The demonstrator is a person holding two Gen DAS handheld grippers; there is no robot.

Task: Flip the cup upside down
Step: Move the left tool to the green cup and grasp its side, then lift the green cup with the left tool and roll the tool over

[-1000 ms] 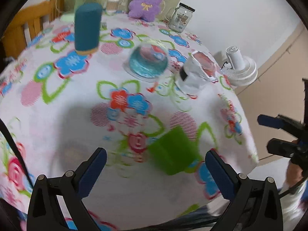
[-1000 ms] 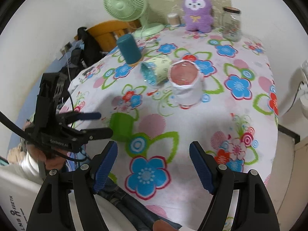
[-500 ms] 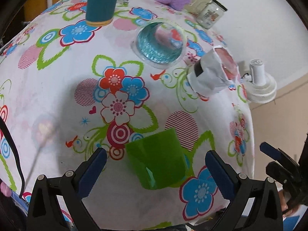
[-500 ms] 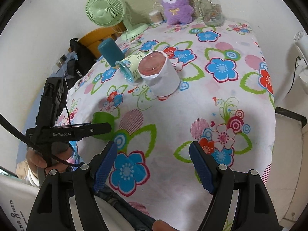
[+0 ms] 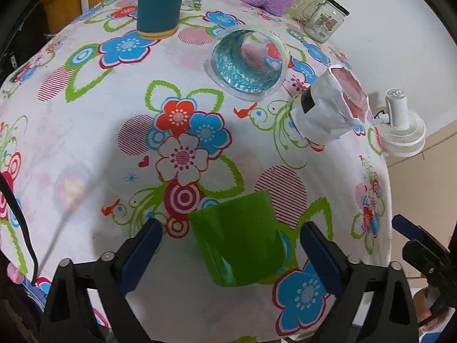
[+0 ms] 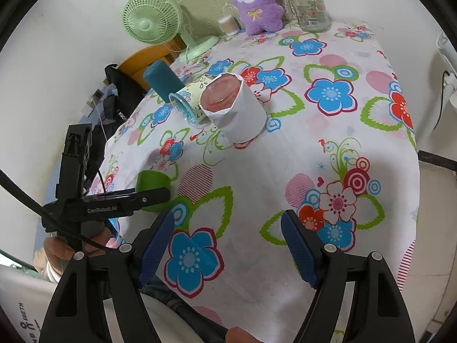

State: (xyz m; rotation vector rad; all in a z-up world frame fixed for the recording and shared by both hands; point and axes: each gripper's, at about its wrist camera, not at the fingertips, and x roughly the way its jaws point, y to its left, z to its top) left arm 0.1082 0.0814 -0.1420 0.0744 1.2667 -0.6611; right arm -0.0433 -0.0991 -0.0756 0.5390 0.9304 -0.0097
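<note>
A green cup (image 5: 238, 237) stands on the flowered tablecloth near the front edge. In the left wrist view it sits between my open left fingers, apart from both pads. My left gripper (image 5: 230, 245) is open around it. In the right wrist view the green cup (image 6: 152, 184) shows at the left, partly hidden by the left gripper's finger (image 6: 125, 200). My right gripper (image 6: 227, 243) is open and empty above the tablecloth, to the right of the cup.
A clear cup with blue lining (image 5: 247, 63) lies on its side. A white paper-wrapped cup (image 5: 328, 111) stands beside it. A teal cylinder (image 5: 158, 3), glass jar (image 6: 310, 5), purple plush (image 6: 257, 5) and green fan (image 6: 152, 20) stand further back.
My left gripper has moved forward over the table, so the green cup now sits between its fingers. My right gripper has shifted slightly and stays open.
</note>
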